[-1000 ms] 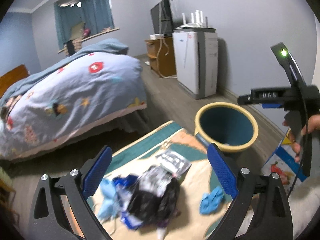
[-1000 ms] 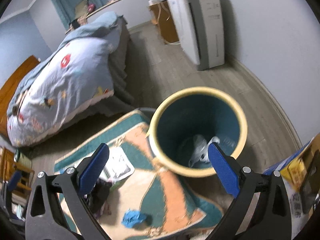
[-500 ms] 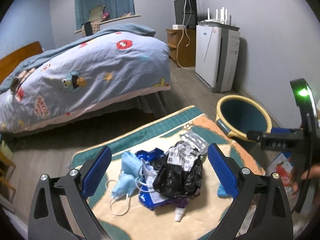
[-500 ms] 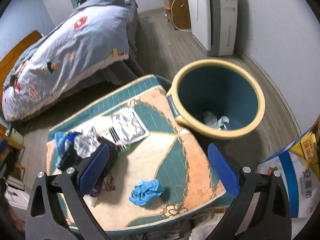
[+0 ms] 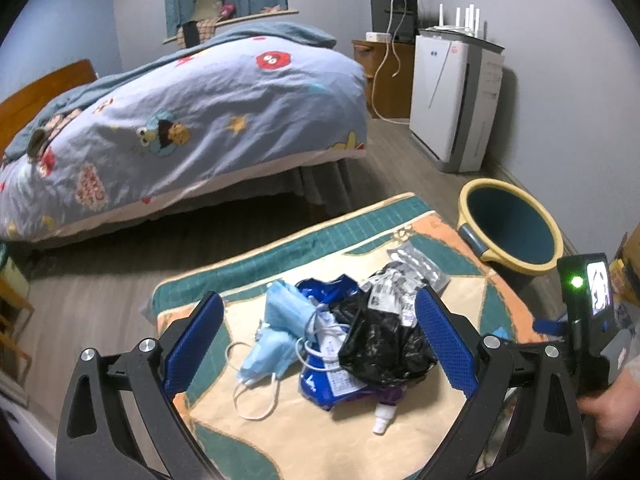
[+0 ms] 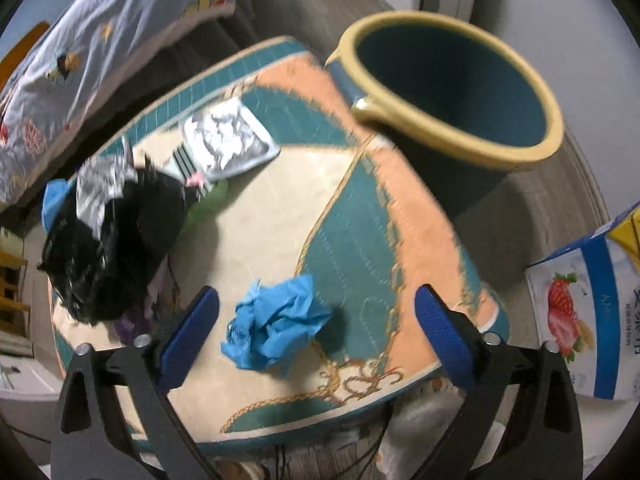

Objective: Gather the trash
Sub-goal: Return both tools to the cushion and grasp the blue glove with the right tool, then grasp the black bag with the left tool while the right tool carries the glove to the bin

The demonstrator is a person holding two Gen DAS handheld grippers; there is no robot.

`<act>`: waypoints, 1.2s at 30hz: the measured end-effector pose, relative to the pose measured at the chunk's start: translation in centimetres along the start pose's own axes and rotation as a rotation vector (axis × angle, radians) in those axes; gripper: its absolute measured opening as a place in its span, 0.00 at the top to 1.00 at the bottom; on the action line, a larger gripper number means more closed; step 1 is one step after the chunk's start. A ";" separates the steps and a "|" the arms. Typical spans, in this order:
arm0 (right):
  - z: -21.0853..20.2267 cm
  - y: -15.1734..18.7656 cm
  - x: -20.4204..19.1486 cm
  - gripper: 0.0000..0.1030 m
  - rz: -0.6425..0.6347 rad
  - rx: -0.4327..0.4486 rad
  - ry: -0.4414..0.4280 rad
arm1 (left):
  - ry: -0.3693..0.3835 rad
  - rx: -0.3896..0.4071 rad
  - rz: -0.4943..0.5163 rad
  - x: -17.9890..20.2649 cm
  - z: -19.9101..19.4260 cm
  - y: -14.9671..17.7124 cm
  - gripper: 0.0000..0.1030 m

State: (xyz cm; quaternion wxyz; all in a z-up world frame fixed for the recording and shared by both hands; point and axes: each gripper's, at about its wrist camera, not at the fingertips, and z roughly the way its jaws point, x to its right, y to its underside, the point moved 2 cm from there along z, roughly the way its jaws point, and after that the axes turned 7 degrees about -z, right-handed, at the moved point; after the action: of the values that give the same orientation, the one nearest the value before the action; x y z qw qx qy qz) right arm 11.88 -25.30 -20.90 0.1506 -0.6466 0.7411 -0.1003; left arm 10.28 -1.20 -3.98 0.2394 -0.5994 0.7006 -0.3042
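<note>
Right gripper [image 6: 316, 332] comes in steeply over the crumpled blue wad [image 6: 276, 322], and its jaws have just been closing a little — yet they stand spread, the wad between them with no pad pressing on it. Nothing is held. Left gripper [image 5: 318, 346] is spread wide too, framing the main heap without touching it.

Here is the danger, as I judge it: that blue wad looks light and springy, so a pinch that catches only an outer fold could let it slip free on the way to the bin. Closing too low might also snag the rug [image 6: 360, 216] and drag it. The picture is blurred from motion, so alignment is hard to call; one pad could nudge the wad sideways rather than trap it.

The wad itself sits alone on the cream part of the rug, well apart from the heap, bright blue, creased all over, possibly a glove or tissue — I cannot tell which. The teal bin with the yellow rim [image 6: 516, 152] stands just beside the rug's far corner, mouth open.

Over on the left: a black plastic bag [image 5: 380, 344], blue face masks [image 5: 276, 332] with loose ear loops, a blue pouch [image 5: 332, 384] and a silver blister pack [image 5: 420, 260], all tangled — those loops could drag neighbours along.
</note>
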 end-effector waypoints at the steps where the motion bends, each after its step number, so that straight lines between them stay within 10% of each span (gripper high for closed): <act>1: 0.4 0.1 -0.2 0.28 -0.003 -0.021 -0.014 | -0.004 -0.005 -0.002 -0.2 0.2 0.1 0.07; 3: 1.2 0.5 -0.5 0.59 -0.002 -0.057 -0.044 | -0.012 -0.015 -0.005 -0.5 0.6 0.1 0.07; 6: 0.9 0.5 -1.0 0.69 -0.013 -0.053 -0.058 | -0.019 -0.035 -0.021 -1.0 1.2 0.3 0.07; 19: -9.2 -8.4 -1.8 0.70 -0.208 0.119 -0.115 | 0.009 -0.064 -0.009 0.2 3.3 0.1 0.07; 36: -6.8 -10.4 0.4 0.70 -0.167 0.112 -0.232 | 0.040 -0.251 0.192 7.3 10.8 4.1 0.07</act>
State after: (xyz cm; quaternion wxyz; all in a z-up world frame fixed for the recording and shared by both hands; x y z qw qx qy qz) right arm 19.05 -27.54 -11.05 0.2620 -0.7037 0.6558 -0.0783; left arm 13.81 -9.54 -14.27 0.1766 -0.5487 0.7918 -0.2018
